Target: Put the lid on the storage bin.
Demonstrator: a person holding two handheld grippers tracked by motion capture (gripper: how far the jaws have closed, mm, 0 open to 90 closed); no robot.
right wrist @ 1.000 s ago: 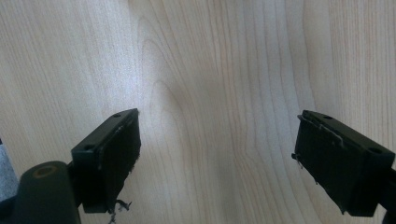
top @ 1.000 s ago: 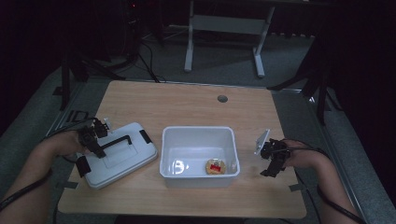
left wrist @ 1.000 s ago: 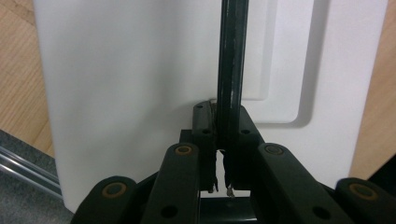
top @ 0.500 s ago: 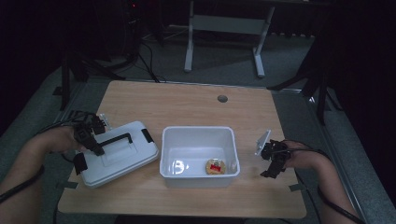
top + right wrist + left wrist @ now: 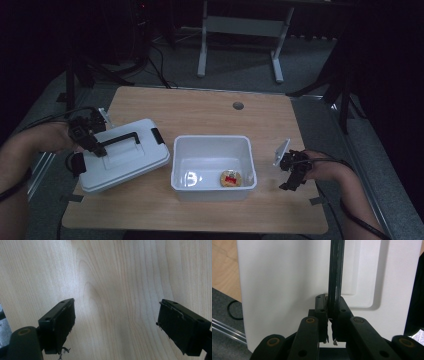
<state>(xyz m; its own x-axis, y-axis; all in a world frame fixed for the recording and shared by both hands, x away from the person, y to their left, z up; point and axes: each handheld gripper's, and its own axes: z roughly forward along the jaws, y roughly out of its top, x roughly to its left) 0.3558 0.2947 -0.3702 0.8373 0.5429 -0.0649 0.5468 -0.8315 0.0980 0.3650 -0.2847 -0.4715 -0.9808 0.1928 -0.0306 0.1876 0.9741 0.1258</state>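
- left hand-held gripper [image 5: 331, 336] is clamped on the black handle [image 5: 120, 139] of the white lid [image 5: 125, 160].
- right hand-held gripper [image 5: 116, 327] hangs with jaws apart over the wooden surface [image 5: 200, 107].

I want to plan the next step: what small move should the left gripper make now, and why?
Probably carry the lid toward the white bin beside it. The left gripper is shut on the lid's black handle, the lid looks tilted, and the bin is uncovered. The right gripper waits open over the table.
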